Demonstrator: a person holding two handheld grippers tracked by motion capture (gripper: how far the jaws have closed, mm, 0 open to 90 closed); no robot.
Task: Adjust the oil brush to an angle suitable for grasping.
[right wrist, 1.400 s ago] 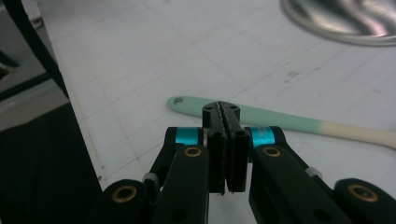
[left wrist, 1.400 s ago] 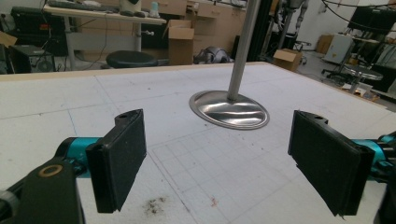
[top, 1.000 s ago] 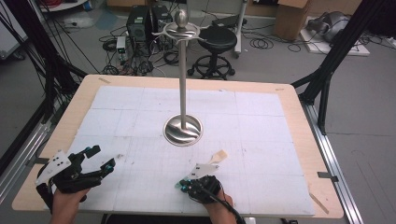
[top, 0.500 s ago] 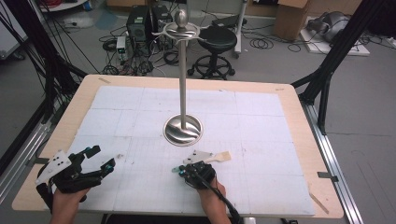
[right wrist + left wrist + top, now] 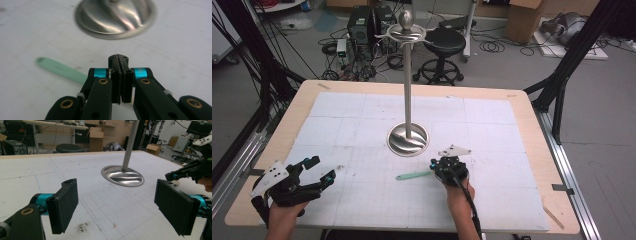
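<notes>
Green strip (image 5: 413, 175), a flat pale-green stick, lies on the white mat at seven o'clock from the stand's steel base (image 5: 408, 139), its near end under my right gripper (image 5: 447, 165). Right jaws are pressed together; I cannot tell whether that end is pinched between them. My left gripper (image 5: 314, 170) rests at the mat's eight o'clock corner, jaws wide apart, empty. Advice: keep the clamp firm, lift level, and stay clear of the pole (image 5: 407, 80).

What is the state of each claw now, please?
Left claw: open, nothing between its jaws.
Right claw: closed; the green stick lies beside and under it, but whether it is gripped cannot be told.
</notes>
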